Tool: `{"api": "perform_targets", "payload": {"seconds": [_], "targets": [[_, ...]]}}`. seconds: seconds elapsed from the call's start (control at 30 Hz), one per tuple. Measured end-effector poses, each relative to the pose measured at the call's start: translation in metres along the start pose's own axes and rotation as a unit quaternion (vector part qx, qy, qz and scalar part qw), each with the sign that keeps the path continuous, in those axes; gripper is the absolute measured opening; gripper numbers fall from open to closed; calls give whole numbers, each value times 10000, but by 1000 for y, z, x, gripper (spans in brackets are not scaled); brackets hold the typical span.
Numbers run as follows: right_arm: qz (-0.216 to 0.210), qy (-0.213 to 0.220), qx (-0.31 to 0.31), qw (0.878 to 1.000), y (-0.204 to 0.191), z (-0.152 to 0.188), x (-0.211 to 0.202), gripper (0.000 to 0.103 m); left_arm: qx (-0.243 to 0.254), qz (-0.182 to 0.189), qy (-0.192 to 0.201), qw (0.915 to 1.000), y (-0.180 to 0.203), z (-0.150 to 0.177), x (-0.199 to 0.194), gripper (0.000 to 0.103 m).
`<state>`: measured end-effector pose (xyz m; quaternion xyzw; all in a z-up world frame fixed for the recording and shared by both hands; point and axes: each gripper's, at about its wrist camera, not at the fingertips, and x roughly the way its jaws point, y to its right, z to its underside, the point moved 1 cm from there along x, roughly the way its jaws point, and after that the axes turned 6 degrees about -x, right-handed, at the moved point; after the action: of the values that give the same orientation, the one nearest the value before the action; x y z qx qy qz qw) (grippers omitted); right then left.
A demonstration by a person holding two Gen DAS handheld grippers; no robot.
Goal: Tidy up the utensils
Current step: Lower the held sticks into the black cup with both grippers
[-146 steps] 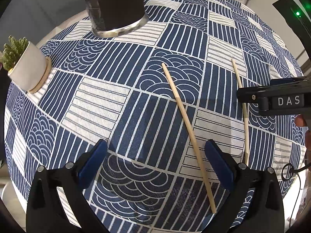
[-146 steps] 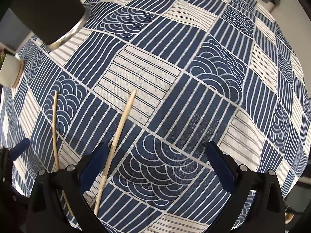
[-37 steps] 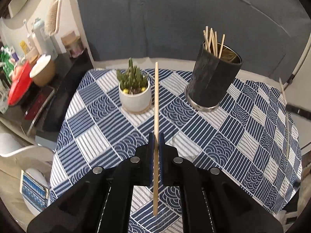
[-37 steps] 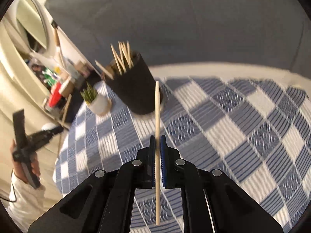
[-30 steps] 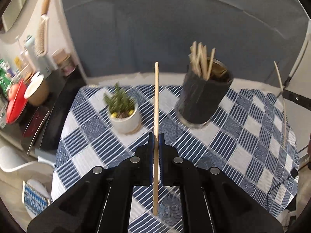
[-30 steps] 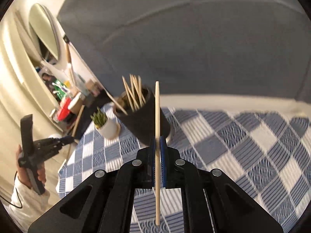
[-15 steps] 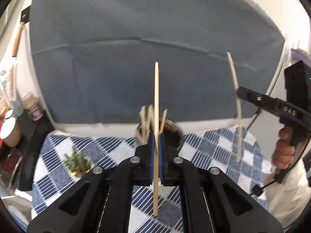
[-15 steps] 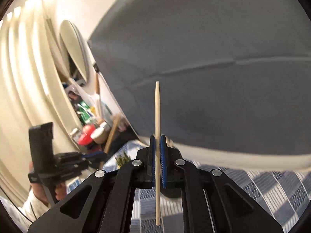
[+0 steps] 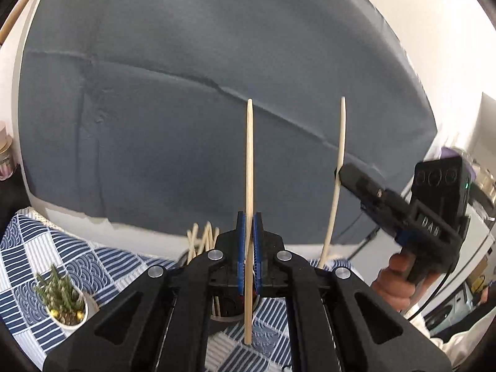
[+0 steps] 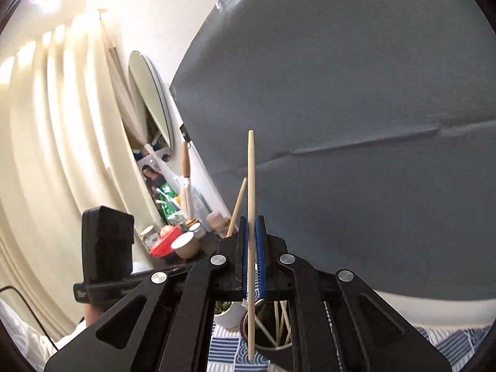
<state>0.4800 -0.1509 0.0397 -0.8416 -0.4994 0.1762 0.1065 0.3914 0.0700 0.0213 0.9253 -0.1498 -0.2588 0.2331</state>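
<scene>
Both chopsticks are lifted and carried to the holder (image 10: pixel 266 325), low in the frame behind the fingers. The left gripper (image 9: pixel 249 248) pinches one chopstick (image 9: pixel 249 161) and the right gripper (image 10: pixel 251 251) pinches another chopstick (image 10: pixel 251 192). Each stands upright, long axis vertical, thin tip up. Next, I judge, each lower end must be lined up over the holder's mouth before the fingers release.

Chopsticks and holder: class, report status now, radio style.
Left claw shut on a chopstick, upright. Right claw shut on second chopstick, upright. Holder below, sticks inside. Nothing in the way.
</scene>
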Motion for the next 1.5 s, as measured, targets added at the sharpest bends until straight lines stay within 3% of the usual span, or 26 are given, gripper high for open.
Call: {"api": "perform_targets", "payload": {"seconds": [0.3, 0.67, 0.87, 1.13, 1.5], "targets": [[-102, 67, -140, 9998, 18, 18, 24, 5, 563, 87, 589, 9966, 3, 8, 20, 5], [115, -193, -258, 9994, 12, 65, 57, 5, 844, 131, 418, 9955, -6, 50, 48, 5], [358, -451, -337, 9978, 3, 80, 62, 5, 821, 204, 519, 9951, -6, 57, 37, 5], [748, -791, -462, 9930, -15, 81, 62, 5, 999, -66, 765, 9920, -7, 57, 25, 5], [956, -1209, -443, 9870, -20, 80, 70, 8, 967, -323, 289, 9944, -10, 59, 30, 5]]}}
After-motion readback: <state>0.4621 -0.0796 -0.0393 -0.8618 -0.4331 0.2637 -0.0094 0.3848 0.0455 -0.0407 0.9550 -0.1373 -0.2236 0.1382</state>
